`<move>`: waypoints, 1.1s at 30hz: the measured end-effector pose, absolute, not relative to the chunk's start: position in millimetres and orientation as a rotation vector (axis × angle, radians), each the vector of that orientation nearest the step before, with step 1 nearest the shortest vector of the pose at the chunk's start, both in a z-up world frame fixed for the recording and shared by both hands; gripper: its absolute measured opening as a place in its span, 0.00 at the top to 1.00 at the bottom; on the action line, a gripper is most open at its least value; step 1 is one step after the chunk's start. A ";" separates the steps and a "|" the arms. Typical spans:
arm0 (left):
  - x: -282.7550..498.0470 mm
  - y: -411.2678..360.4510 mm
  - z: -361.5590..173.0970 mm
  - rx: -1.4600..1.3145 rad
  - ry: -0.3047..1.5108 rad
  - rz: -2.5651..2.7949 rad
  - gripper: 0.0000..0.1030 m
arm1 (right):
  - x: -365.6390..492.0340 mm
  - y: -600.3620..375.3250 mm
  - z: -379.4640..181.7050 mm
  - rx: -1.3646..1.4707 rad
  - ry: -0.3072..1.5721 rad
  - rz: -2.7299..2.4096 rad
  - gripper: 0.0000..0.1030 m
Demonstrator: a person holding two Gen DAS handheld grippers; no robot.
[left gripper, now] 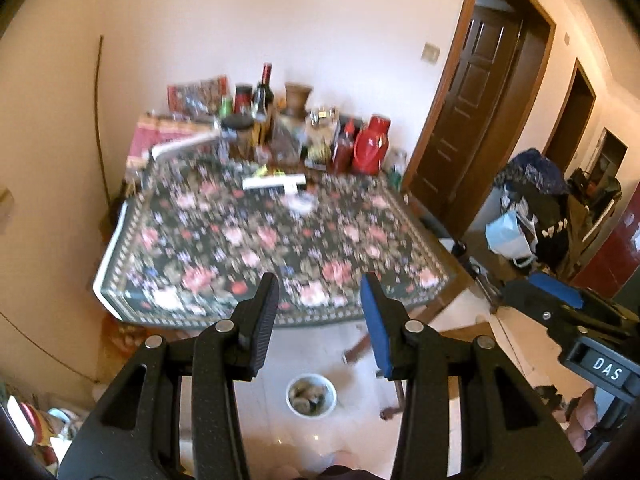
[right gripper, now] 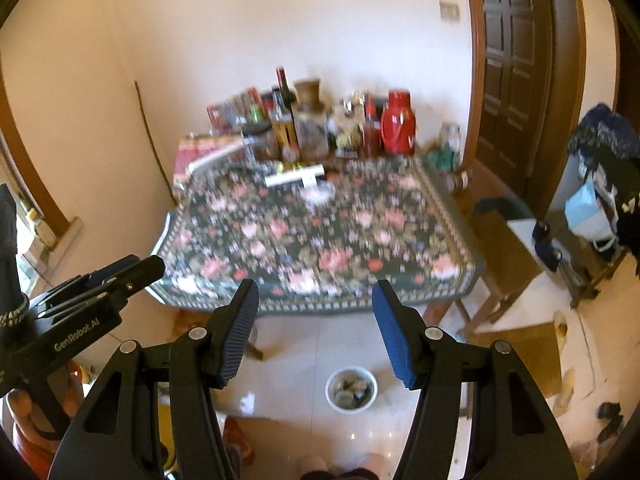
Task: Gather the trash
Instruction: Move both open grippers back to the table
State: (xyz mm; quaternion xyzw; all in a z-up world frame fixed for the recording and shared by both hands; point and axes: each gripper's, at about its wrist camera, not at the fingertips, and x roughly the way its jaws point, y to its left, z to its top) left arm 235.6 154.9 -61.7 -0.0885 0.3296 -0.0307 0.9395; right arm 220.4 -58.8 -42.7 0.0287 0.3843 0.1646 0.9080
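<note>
Trash bowl (left gripper: pixel 311 395) on pale floor tiles, low between and just beyond left tongs (left gripper: pixel 320 316), both jaws apart, nothing between. Likewise under right tongs (right gripper: pixel 316 320), gaping, empty, bowl (right gripper: pixel 351 389) below the blue pad. Ahead of both, near edge of flowered table (left gripper: pixel 224 312), cloth hanging over. Bare tiles between that edge and the bowl. Farther off, crowded bottles at the wall, white strip (right gripper: pixel 294 176) before them
</note>
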 end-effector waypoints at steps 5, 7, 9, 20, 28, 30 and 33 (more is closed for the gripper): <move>233.1 161.7 -40.2 -0.142 0.597 -0.047 0.34 | 220.2 -58.3 -21.1 0.055 0.703 0.326 0.28; 235.7 163.2 -35.3 -0.134 0.572 -0.035 0.29 | 223.6 -59.6 -16.7 0.053 0.670 0.304 0.17; 242.3 163.5 -33.7 -0.130 0.560 -0.026 0.24 | 231.2 -59.3 -16.3 0.038 0.651 0.289 0.15; 341.5 142.3 -38.8 -0.125 0.574 0.028 0.22 | 325.2 -71.2 -32.2 0.008 0.679 0.353 0.15; 419.2 124.5 -35.1 -0.156 0.573 0.105 0.22 | 401.3 -94.2 -27.3 0.010 0.708 0.428 0.15; 437.1 122.3 -36.6 -0.162 0.580 0.141 0.22 | 422.8 -98.6 -28.6 0.016 0.727 0.456 0.15; 456.7 121.0 -41.9 -0.166 0.589 0.184 0.22 | 445.5 -101.5 -34.5 0.025 0.747 0.486 0.15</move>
